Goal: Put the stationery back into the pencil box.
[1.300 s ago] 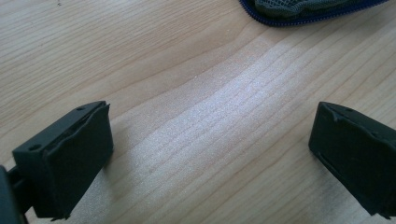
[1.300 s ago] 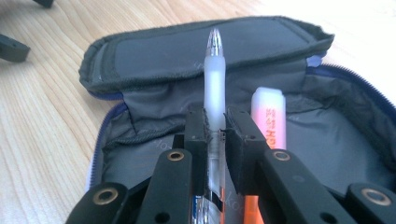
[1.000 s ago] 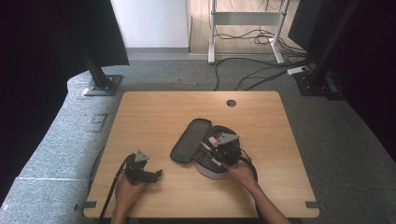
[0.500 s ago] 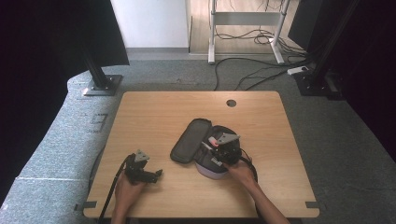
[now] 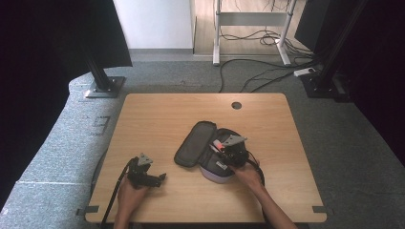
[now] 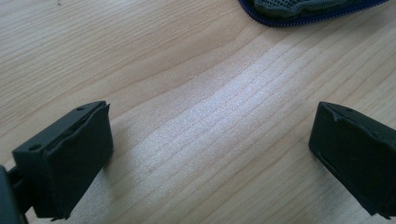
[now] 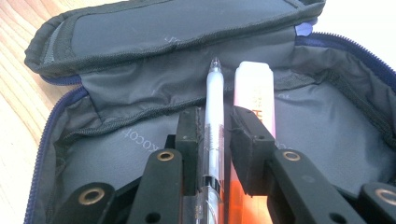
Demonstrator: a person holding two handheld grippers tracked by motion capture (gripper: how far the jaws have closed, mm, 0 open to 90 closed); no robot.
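Lets go inside the open pencil case (image 7: 116, 140), near the front middle of the table (image 5: 157, 114). Has just been opening the right gripper (image 7: 217, 116), with the clear pen (image 7: 215, 88) lying lengthwise between the jaws. Leaves a sliver of daylight between the pen and one pad, so no longer clamped on it, only parted a little around it. Points to a drop-off, by the look of it: pen laid in the case's grey lining, tip towards the hinge of the flap, just beside an orange highlighter (image 7: 252, 88) already lying there. Calls next, most likely, for a wider opening and a clean lift straight back, so as not to drag the pen out again.

Keeps the left gripper (image 5: 161, 177) low over bare wood at the table's near left, well apart from the case, jaws spread wide and holding nothing.

From the high view: gives the whole layout, with the flap folded out flat to the left of the case, the right hand bent over the case's body, both forearms entering from the near edge. Hides the pen under the gripper.

From the right gripper view: settles the grip itself, showing the gap at the pad and pen and highlighter lying parallel.

From the left gripper view: offers only wood grain between two wide-set pads, plus a strip of blue zip at the top edge.
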